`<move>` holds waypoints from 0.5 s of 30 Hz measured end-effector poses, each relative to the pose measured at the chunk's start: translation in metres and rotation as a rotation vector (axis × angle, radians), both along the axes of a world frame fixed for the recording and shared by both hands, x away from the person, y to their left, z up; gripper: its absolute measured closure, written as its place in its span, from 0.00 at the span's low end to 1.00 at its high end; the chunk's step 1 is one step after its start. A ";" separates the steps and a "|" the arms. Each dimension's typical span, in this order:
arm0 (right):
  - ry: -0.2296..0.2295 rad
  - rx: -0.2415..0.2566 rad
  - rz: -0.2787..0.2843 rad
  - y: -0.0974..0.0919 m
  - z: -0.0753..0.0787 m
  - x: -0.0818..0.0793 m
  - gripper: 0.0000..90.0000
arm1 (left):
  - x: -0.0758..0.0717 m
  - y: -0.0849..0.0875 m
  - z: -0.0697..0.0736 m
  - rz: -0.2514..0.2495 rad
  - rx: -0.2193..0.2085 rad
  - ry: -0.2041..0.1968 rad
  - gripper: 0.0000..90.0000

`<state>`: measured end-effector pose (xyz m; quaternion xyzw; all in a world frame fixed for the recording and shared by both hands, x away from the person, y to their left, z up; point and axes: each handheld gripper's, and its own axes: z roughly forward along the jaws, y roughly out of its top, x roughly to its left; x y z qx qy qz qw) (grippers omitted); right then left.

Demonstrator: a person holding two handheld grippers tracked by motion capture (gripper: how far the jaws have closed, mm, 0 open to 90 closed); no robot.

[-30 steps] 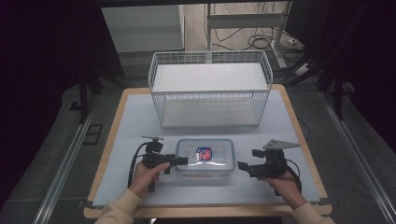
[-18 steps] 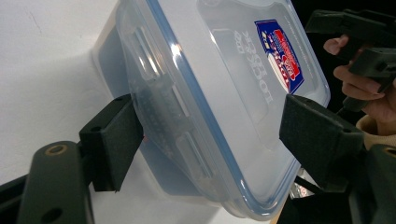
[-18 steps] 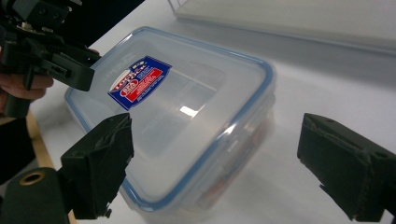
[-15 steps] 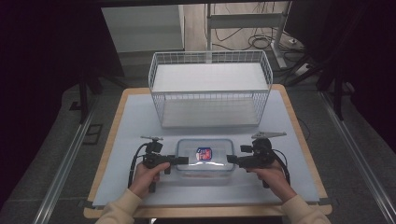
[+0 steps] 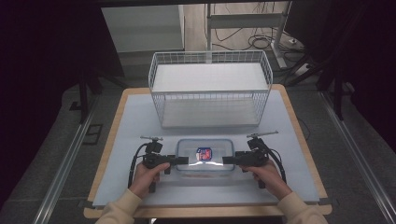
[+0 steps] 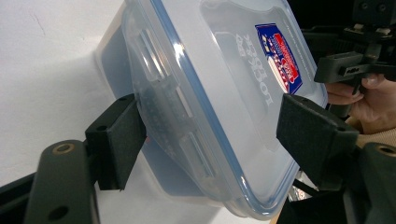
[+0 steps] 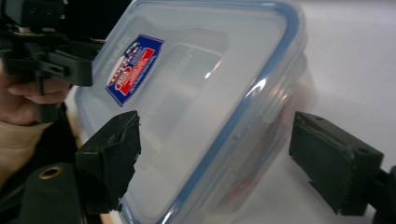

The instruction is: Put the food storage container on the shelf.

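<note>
a clear plastic container (image 5: 204, 155) with a blue-sealed lid and a red and blue label is lying flat on the pale worktop (image 5: 130, 121), near its front edge and in front of the white wire basket (image 5: 210, 88). its long axis is running left to right across the worktop, so each short end is facing one hand. the left gripper (image 5: 181, 160) is reaching in level from the left and the right gripper (image 5: 228, 160) from the right, both pointing inward along that axis and sitting about equally near.

in the left gripper view, the jaws are standing apart and straddling the left end: one pad (image 6: 117, 140) is sitting right at the latch side, the other pad (image 6: 314, 133) is hovering over the lid, not plainly pressing. in the right gripper view, the jaws have just been closing in, and the container's right end is lying between them; the near pad (image 7: 114, 149) is at the lid edge, while the far pad (image 7: 334, 161) is standing clear of the wall.

the coming move is likely depending on both pairs closing squarely on opposite ends, so the box is lifting level rather than tipping.
</note>
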<state>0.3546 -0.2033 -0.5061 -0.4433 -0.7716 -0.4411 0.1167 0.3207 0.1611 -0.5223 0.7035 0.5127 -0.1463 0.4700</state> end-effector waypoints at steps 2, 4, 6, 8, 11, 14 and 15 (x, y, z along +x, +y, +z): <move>0.021 0.022 0.010 0.000 -0.002 0.001 0.21 | 0.000 0.000 0.000 0.001 0.000 0.001 0.28; 0.027 0.026 0.009 0.000 -0.003 0.001 0.21 | 0.000 0.000 0.000 0.001 0.000 0.000 0.28; 0.043 0.040 -0.001 -0.002 -0.004 0.002 0.25 | 0.000 0.000 0.000 0.002 -0.001 -0.001 0.28; 0.039 0.043 -0.004 -0.003 -0.003 0.002 0.29 | 0.000 0.000 0.000 0.004 0.000 -0.002 0.28; 0.026 0.044 -0.010 -0.006 0.000 0.000 0.35 | -0.002 0.000 0.001 0.008 0.002 -0.010 0.28; 0.022 0.050 -0.009 -0.007 0.001 -0.001 0.37 | -0.004 0.000 0.001 0.009 0.005 -0.018 0.29; 0.023 0.057 -0.011 -0.008 0.001 -0.001 0.39 | -0.005 0.000 0.002 0.011 0.006 -0.022 0.29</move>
